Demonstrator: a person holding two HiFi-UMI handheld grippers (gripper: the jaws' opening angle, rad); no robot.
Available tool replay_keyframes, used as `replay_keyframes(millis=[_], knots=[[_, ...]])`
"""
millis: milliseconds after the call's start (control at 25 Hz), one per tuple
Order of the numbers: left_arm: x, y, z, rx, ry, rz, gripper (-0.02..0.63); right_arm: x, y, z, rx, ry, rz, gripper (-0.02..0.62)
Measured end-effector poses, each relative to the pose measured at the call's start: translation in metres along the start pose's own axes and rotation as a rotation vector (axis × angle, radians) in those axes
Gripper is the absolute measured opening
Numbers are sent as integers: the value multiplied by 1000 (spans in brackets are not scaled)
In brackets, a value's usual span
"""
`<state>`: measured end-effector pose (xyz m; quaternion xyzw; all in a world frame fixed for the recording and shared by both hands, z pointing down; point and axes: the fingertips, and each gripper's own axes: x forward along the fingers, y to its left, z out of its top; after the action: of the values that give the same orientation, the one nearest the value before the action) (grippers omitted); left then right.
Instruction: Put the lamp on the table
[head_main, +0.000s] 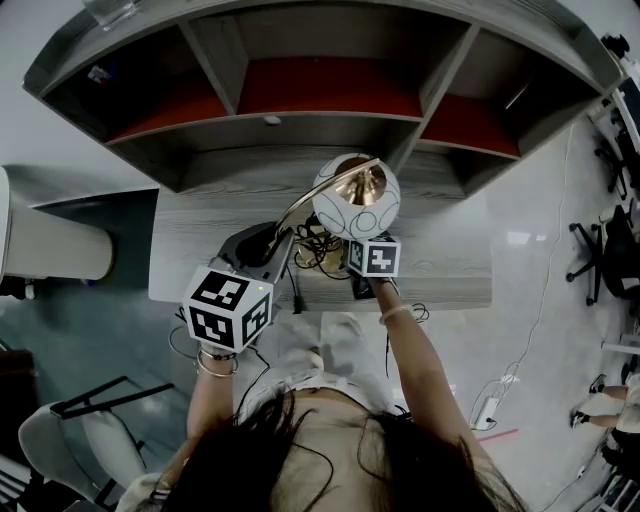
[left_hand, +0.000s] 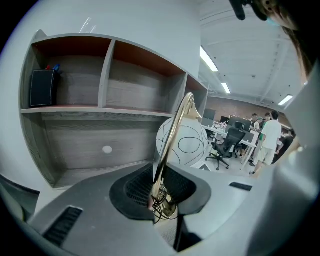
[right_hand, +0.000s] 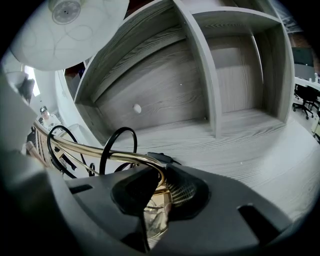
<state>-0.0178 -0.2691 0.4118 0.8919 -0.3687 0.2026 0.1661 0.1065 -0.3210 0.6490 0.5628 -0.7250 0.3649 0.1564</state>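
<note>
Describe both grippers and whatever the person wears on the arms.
The left gripper and right gripper are grey plastic with black ribbed pads. Each carries a white cube printed with black square markers. Forearms show no sleeves; bangles circle the left wrist, a thin bracelet the right.

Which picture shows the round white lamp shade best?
The head view. There the whole lamp shade shows from above, round and uncovered. In the left gripper view it sits partly behind the lamp's gold stem. In the right gripper view the picture's top edge cuts it off.
</note>
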Motion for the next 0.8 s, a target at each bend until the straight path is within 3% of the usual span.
replay_keyframes(millis=[360, 800], knots=[[-15, 3, -8, -5, 6, 24, 55, -7, -2, 0, -7, -31, -24, 55], [-40, -12, -14, -15, -36, -7, 55, -46, -5, -20, -5, -34, -84, 54]])
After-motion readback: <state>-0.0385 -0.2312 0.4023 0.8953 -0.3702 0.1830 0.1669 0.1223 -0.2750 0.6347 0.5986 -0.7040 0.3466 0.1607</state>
